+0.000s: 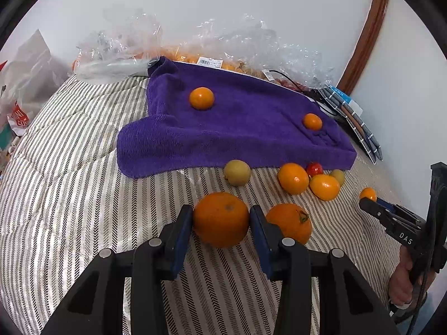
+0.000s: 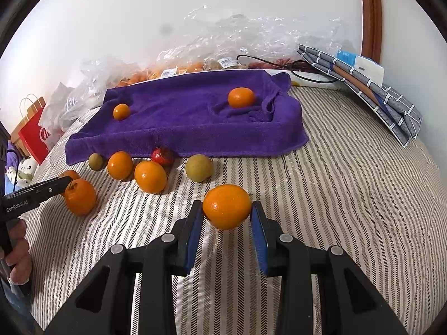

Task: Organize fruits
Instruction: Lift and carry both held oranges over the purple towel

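Left wrist view showed the left gripper [image 1: 221, 219] with its blue pads [image 1: 183, 231] pressed on both sides of a large orange [image 1: 220, 219], which sat on the striped bedcover [image 1: 69, 195], touching or nearly touching a second orange [image 1: 290, 223] on its right. In the right wrist view, the right gripper [image 2: 226, 209] pinched a smaller orange [image 2: 226, 206] in the same way, near the middle of the bedcover. Farther away, loose fruits [image 2: 151, 176] lay along the near edge of a purple towel [image 2: 190, 117], and two small oranges [image 2: 241, 97] rested on top of it. I judged the oranges to be light, round and smooth, so they could roll or slip; the best hold was across the widest middle, with moderate pressure so that the peel was not bruised.
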`<state>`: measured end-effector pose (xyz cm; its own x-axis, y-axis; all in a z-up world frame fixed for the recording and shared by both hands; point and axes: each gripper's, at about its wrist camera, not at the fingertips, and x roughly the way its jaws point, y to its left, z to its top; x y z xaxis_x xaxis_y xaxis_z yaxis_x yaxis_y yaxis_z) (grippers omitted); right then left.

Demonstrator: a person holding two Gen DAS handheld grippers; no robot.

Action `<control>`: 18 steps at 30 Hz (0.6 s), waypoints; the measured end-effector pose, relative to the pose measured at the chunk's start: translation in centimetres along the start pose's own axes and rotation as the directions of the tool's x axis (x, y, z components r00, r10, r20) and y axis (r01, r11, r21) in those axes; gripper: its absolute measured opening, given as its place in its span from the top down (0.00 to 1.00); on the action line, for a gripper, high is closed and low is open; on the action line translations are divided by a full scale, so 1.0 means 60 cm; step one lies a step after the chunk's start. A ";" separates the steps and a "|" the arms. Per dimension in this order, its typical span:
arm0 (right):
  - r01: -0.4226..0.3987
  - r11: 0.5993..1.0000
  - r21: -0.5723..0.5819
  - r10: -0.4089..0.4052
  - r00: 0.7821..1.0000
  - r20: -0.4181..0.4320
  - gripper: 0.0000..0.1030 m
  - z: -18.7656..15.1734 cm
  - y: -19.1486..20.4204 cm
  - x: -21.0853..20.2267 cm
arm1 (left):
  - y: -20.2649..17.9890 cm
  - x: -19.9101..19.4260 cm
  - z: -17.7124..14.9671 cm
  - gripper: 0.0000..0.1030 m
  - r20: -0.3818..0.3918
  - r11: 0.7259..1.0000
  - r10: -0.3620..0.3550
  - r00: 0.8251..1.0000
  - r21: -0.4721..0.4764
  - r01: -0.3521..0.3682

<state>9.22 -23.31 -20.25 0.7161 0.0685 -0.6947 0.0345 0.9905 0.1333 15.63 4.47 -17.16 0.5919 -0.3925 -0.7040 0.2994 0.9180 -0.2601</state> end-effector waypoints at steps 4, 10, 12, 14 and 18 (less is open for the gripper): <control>0.004 1.000 0.005 -0.004 1.000 0.005 0.67 0.000 -0.001 -0.001 | -0.002 0.004 -0.001 0.61 -0.005 1.000 0.007 1.000 0.006 -0.007; 0.003 1.000 0.010 -0.003 1.000 0.005 0.67 -0.001 -0.003 -0.001 | 0.001 0.004 0.000 0.61 0.000 1.000 -0.013 1.000 0.001 0.013; -0.001 1.000 0.011 0.001 1.000 0.006 0.67 -0.001 -0.004 -0.001 | 0.001 -0.002 -0.001 0.61 0.020 1.000 -0.016 1.000 0.001 0.016; -0.004 1.000 0.014 0.003 1.000 0.010 0.67 -0.001 -0.005 -0.002 | -0.001 -0.008 -0.001 0.61 0.039 1.000 -0.021 0.999 0.006 0.021; -0.011 0.999 0.031 0.010 1.000 0.018 0.67 -0.001 -0.011 -0.004 | -0.004 -0.018 0.000 0.61 0.073 1.000 -0.022 0.997 0.014 0.021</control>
<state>8.97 -23.95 -20.19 0.7286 0.0763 -0.6807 0.0487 0.9855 0.1626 14.92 4.65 -16.33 0.6381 -0.4155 -0.6482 0.3221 0.9087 -0.2654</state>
